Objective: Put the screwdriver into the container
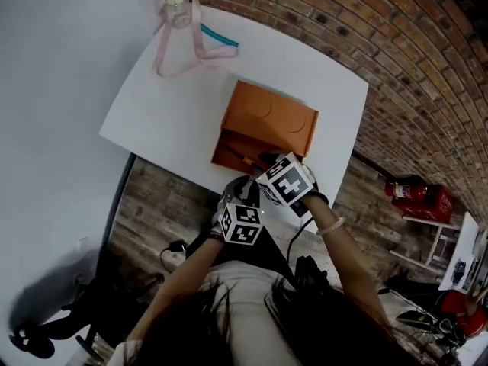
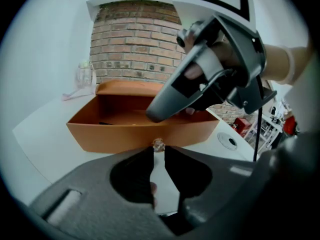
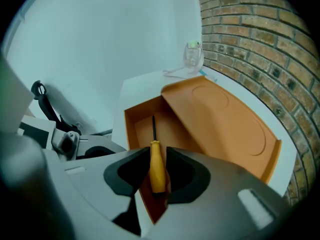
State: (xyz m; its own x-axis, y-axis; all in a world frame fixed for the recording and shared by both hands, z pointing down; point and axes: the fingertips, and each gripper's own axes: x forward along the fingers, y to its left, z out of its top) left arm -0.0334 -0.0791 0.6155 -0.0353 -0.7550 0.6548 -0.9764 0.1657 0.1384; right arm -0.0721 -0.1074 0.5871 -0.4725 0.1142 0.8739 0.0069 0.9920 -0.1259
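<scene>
An orange container (image 1: pixel 274 117) stands on the white table (image 1: pixel 164 109) with its drawer (image 2: pixel 140 129) pulled out toward me. My left gripper (image 2: pixel 158 151) is shut on the small clear knob (image 2: pixel 158 144) at the drawer's front. The screwdriver (image 3: pixel 157 168), with a yellow handle and a thin dark shaft, lies in the drawer along its length. My right gripper (image 3: pixel 158 155) hangs just above it, pointing steeply down. Its jaws stand open on either side of the handle and do not press on it. In the left gripper view the right gripper (image 2: pixel 160 114) hovers over the drawer's right half.
A small glass bottle (image 1: pixel 177 4) with a pink strap stands at the table's far corner, next to a teal strip (image 1: pixel 219 38). A brick wall (image 1: pixel 396 44) runs along the right. The table edge is right under my grippers. A cable hole (image 2: pixel 230 141) sits right of the drawer.
</scene>
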